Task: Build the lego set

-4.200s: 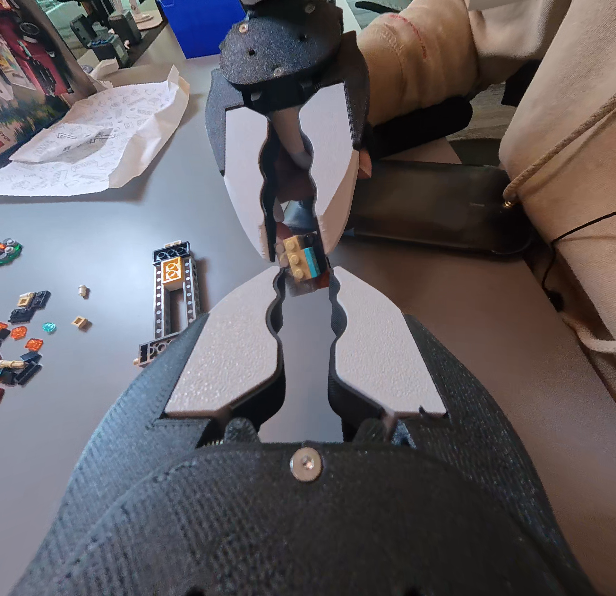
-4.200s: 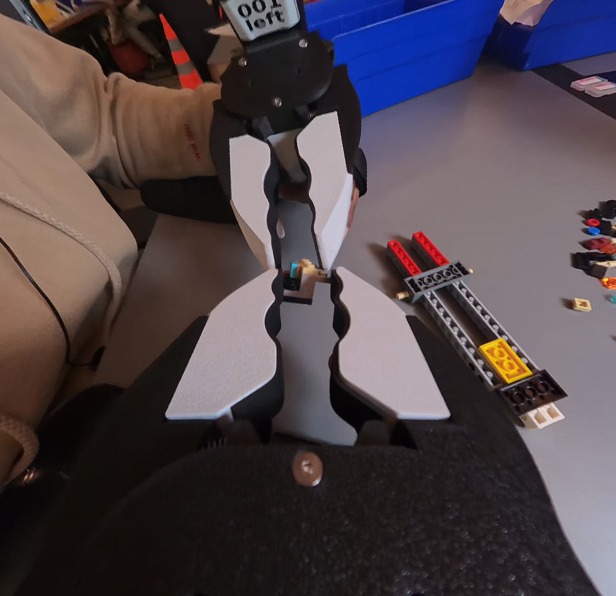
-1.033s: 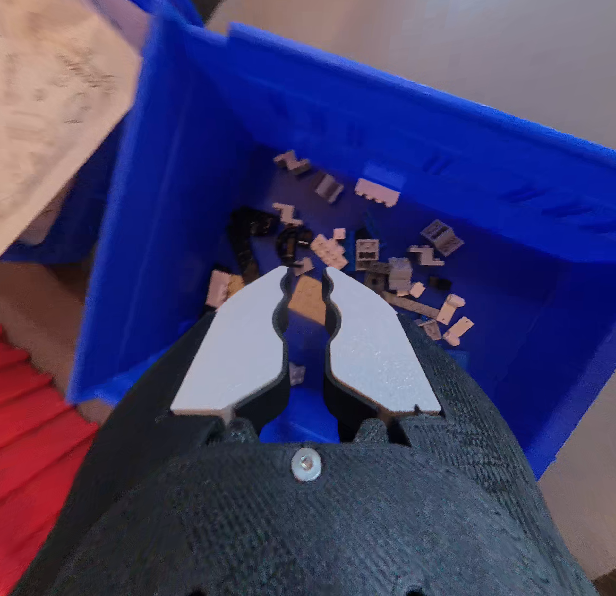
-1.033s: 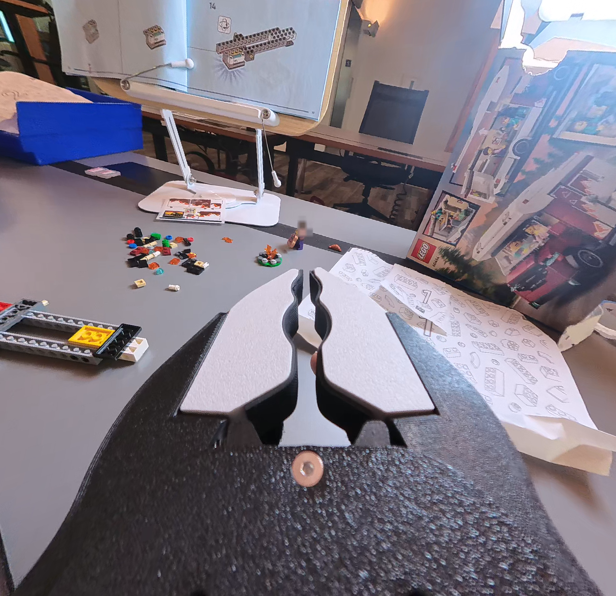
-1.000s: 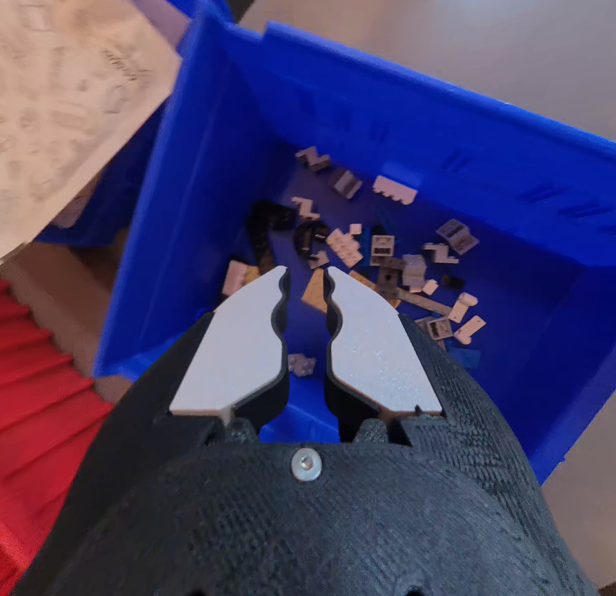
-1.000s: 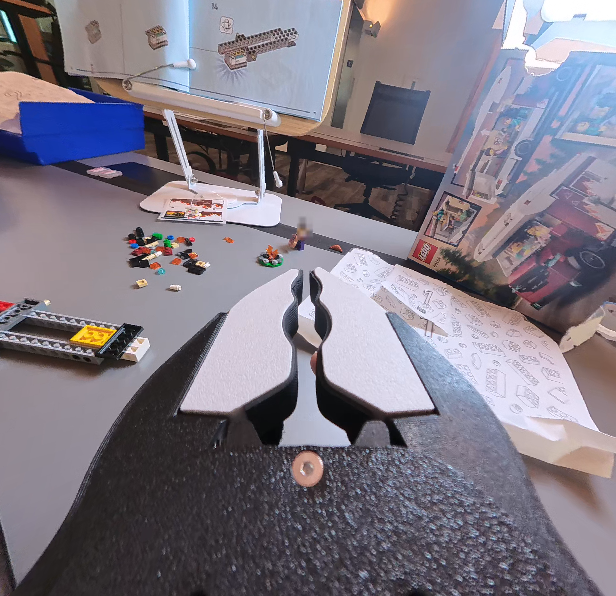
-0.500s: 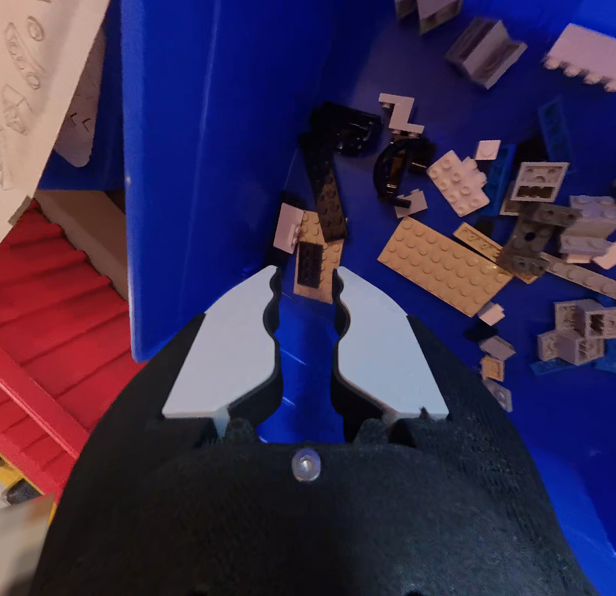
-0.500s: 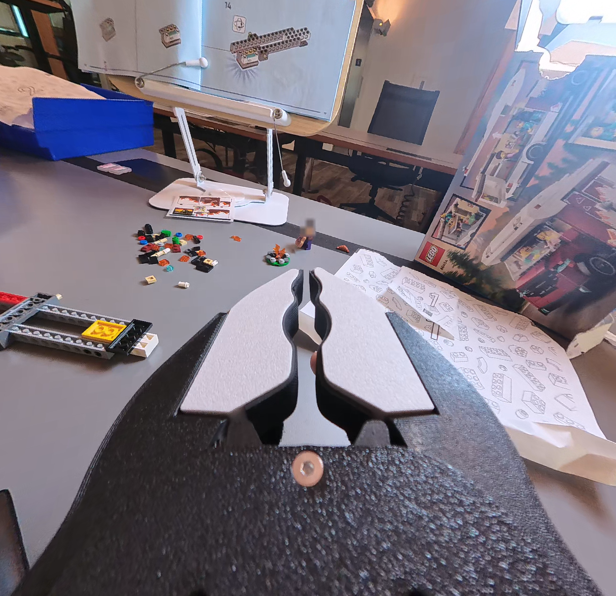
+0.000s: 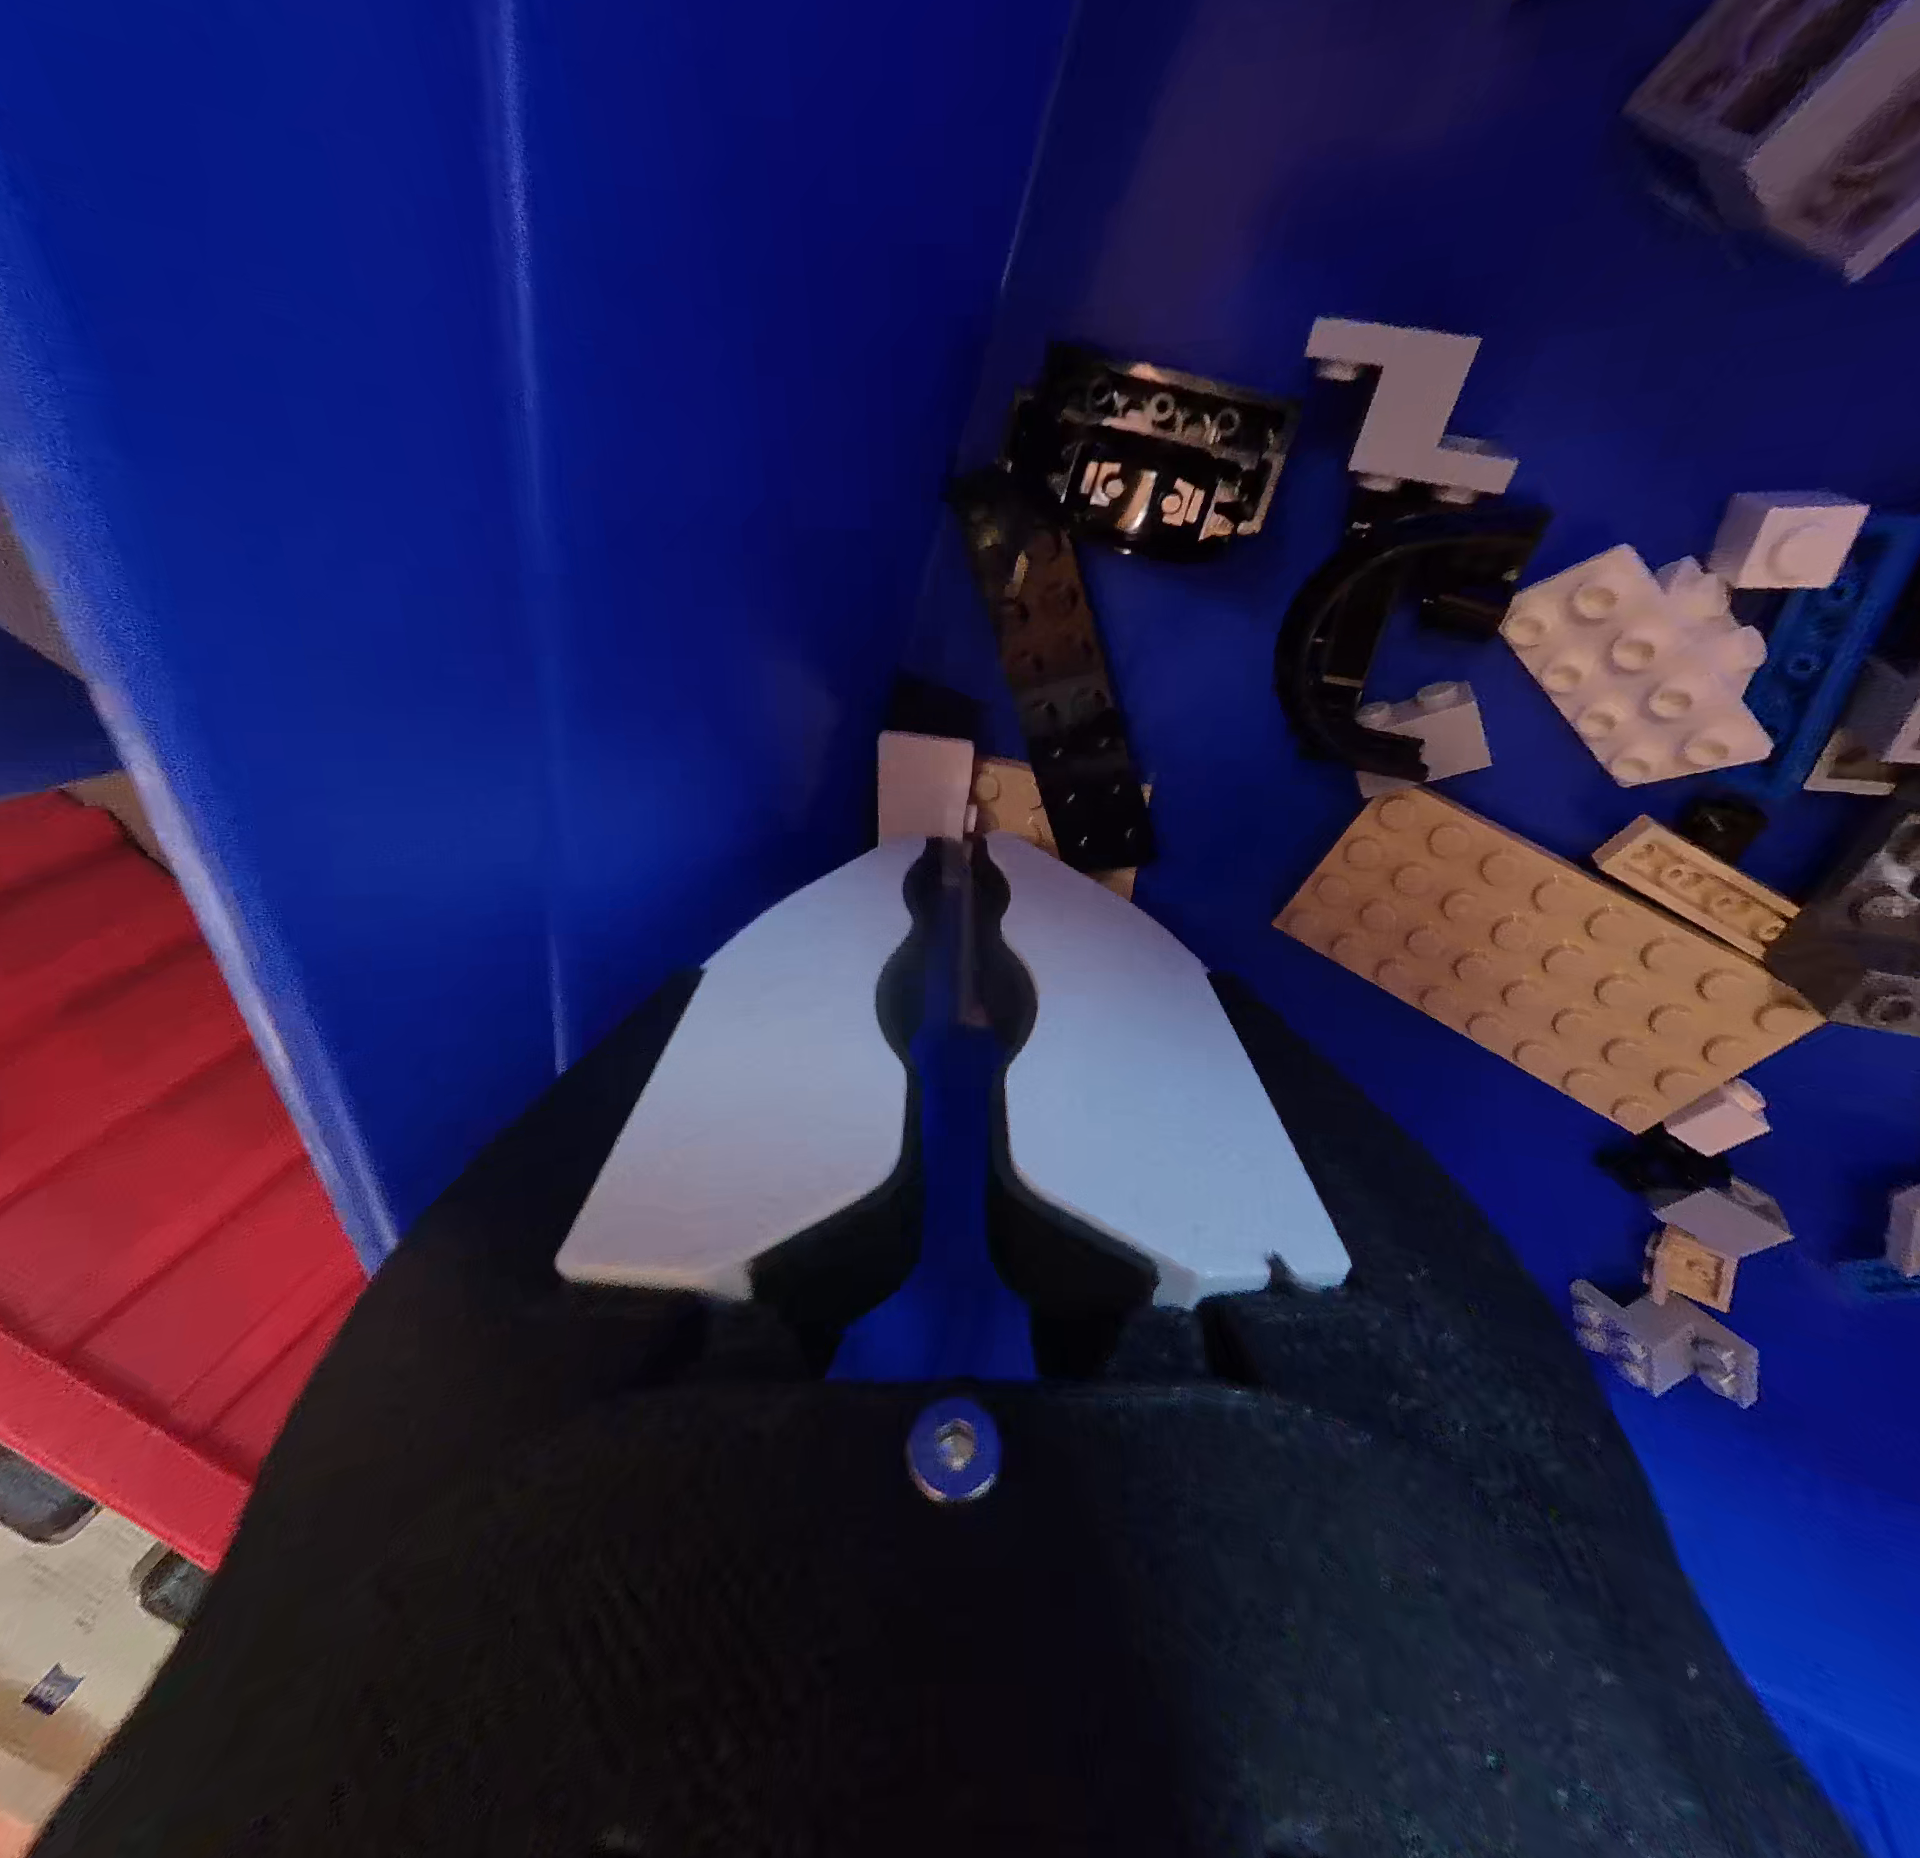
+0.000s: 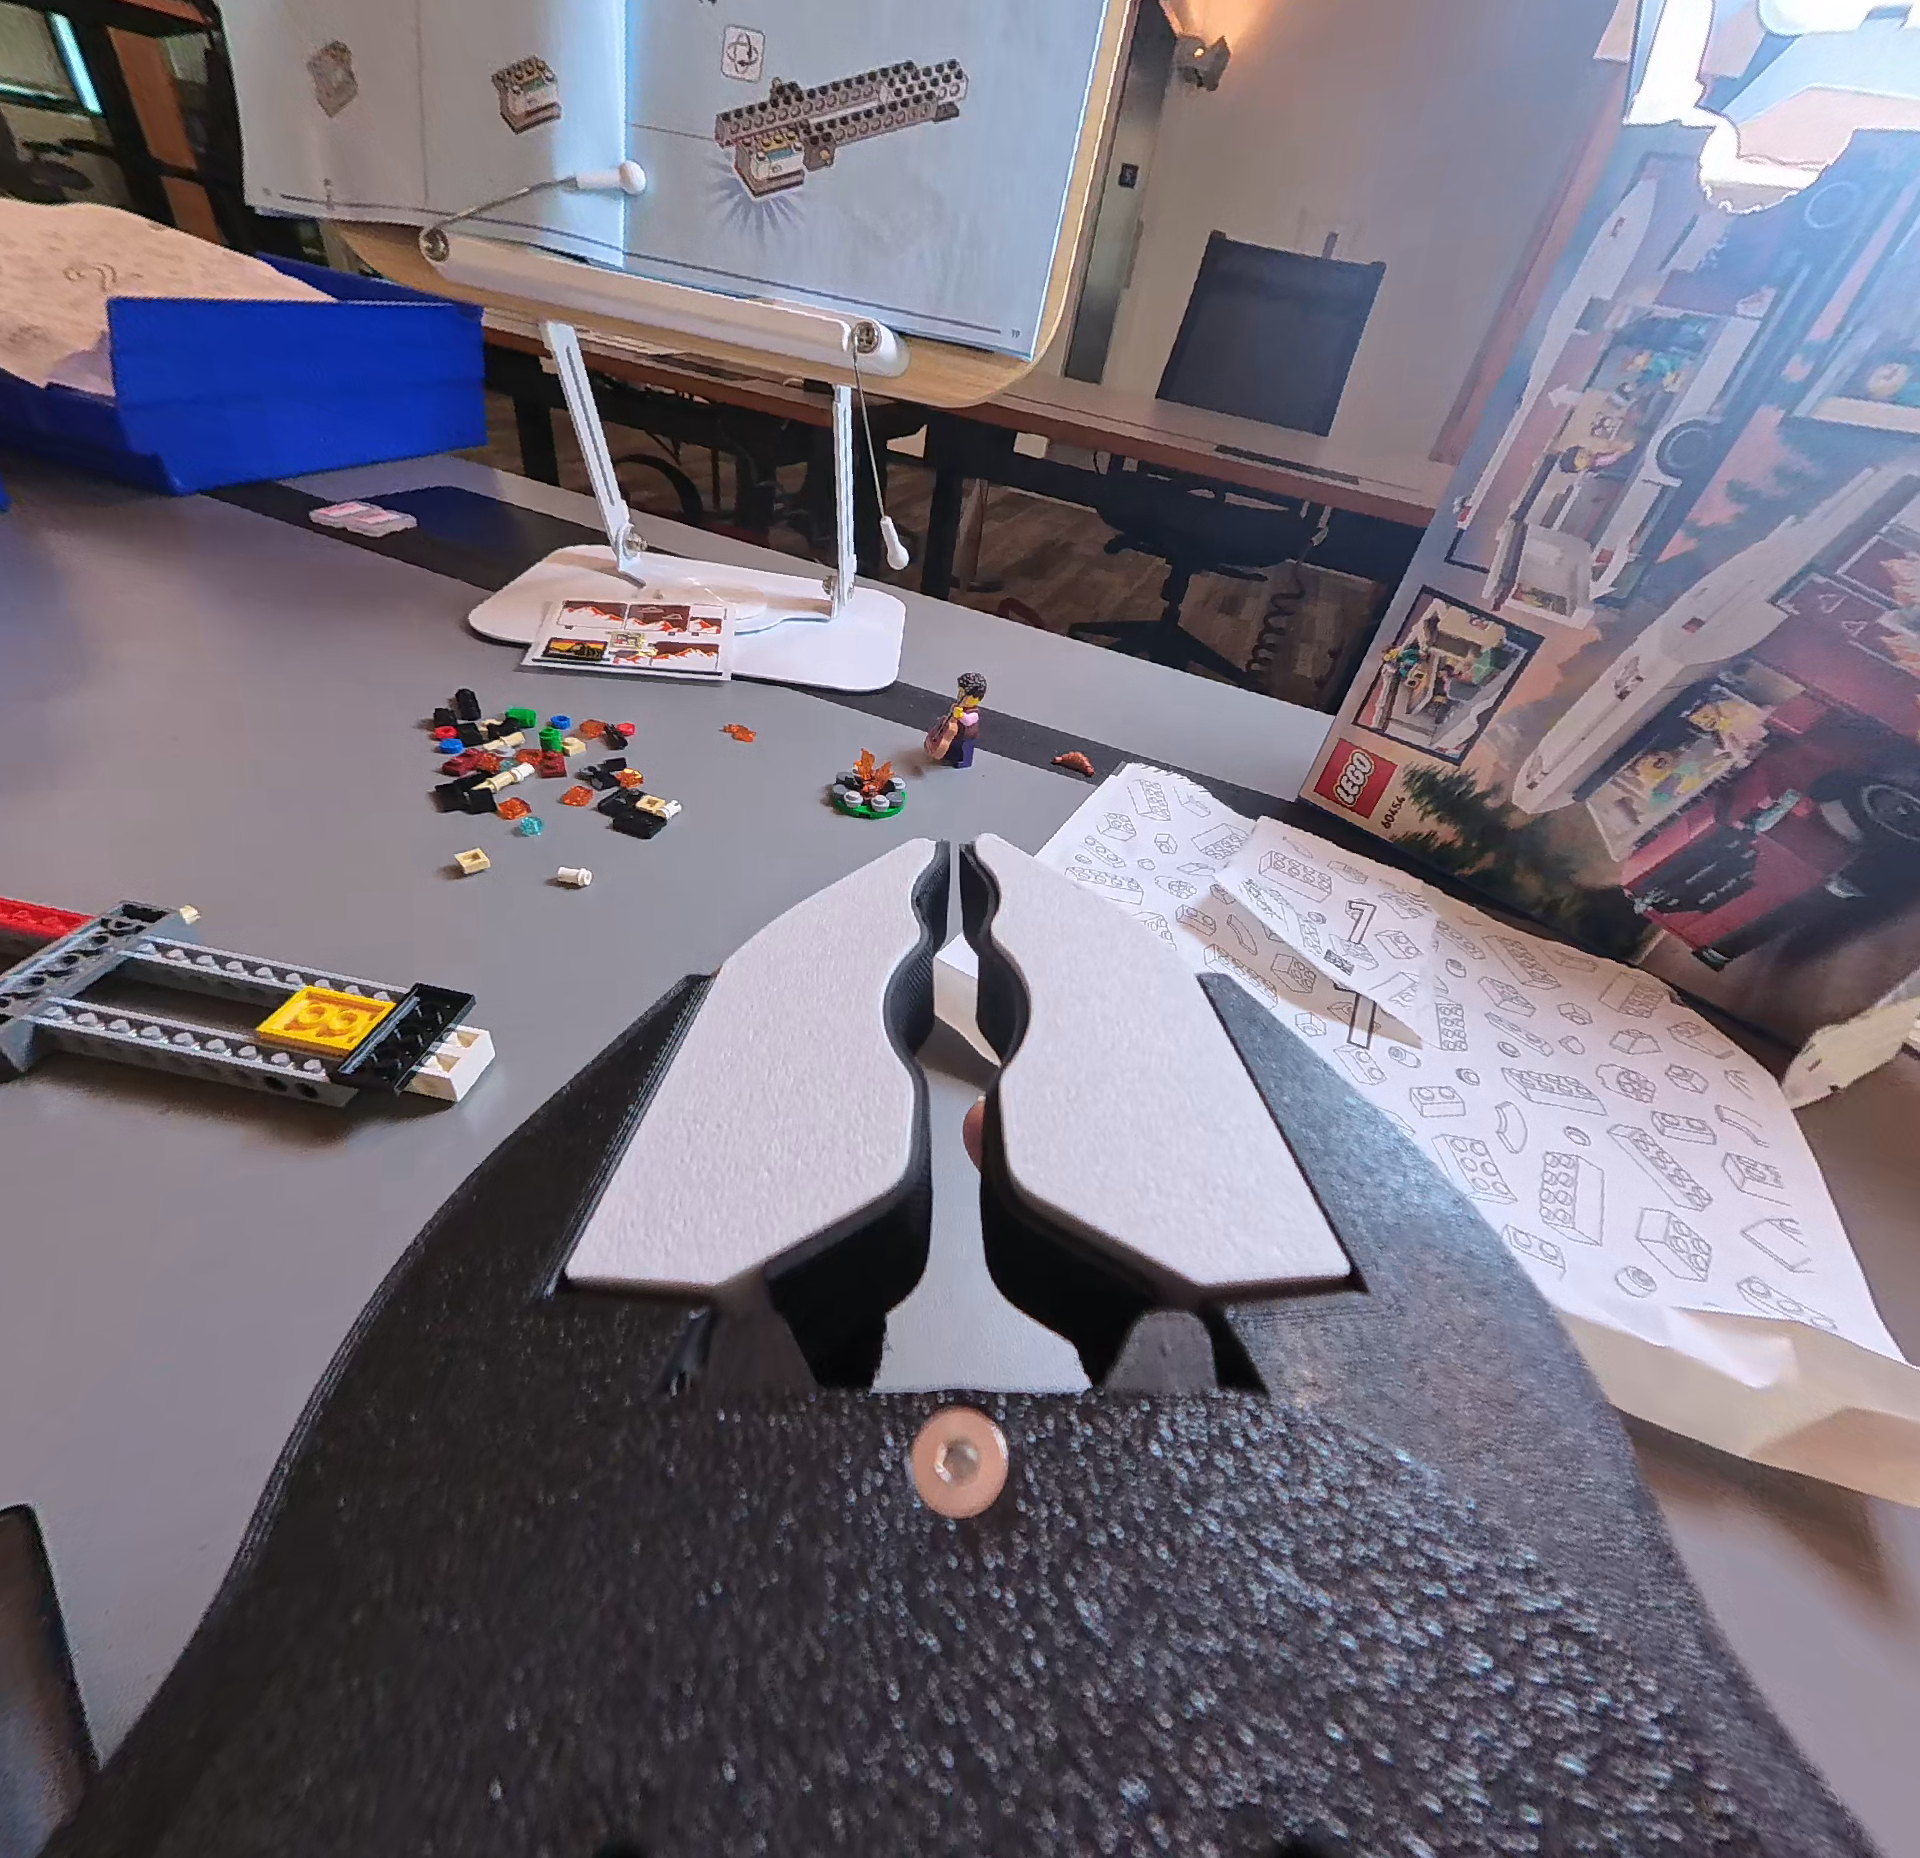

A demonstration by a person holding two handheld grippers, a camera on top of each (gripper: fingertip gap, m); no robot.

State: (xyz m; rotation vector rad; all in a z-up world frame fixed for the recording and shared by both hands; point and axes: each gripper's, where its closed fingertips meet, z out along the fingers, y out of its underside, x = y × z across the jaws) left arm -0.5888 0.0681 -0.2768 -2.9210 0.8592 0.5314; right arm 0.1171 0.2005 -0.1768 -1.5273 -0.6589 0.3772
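Two jaws nearly meet at the corner of a blue bin [image 9: 499, 458] in the left wrist view, where the left gripper [image 9: 958, 858] pinches the near edge of something thin and dark between its tips; what that sliver belongs to cannot be told for sure. Just beyond the tips lies a small tan plate [image 9: 1013, 806] with a white tile [image 9: 923, 782] against its left side and a long black plate [image 9: 1065, 696] across it, its long axis running away from the gripper toward the bin's far wall. A large tan plate [image 9: 1538, 951] lies to the right of the tips, well clear of them. Judged from this, the pick is at the bin's left wall, leaving the tips little room on that side.

In the right wrist view, the right gripper [image 10: 956, 863] hangs above the grey surface [image 10: 260, 665] with its jaws drawn almost together and nothing visible between the tips. The part-built grey frame [image 10: 208, 1008] with its yellow tile [image 10: 324, 1019] lies to the left of this gripper, long axis crosswise to it, so this is the nearer arm to the frame. Loose small pieces [image 10: 540, 759] sit beyond the frame, and the instruction booklet [image 10: 727, 115] stands on its stand behind them.
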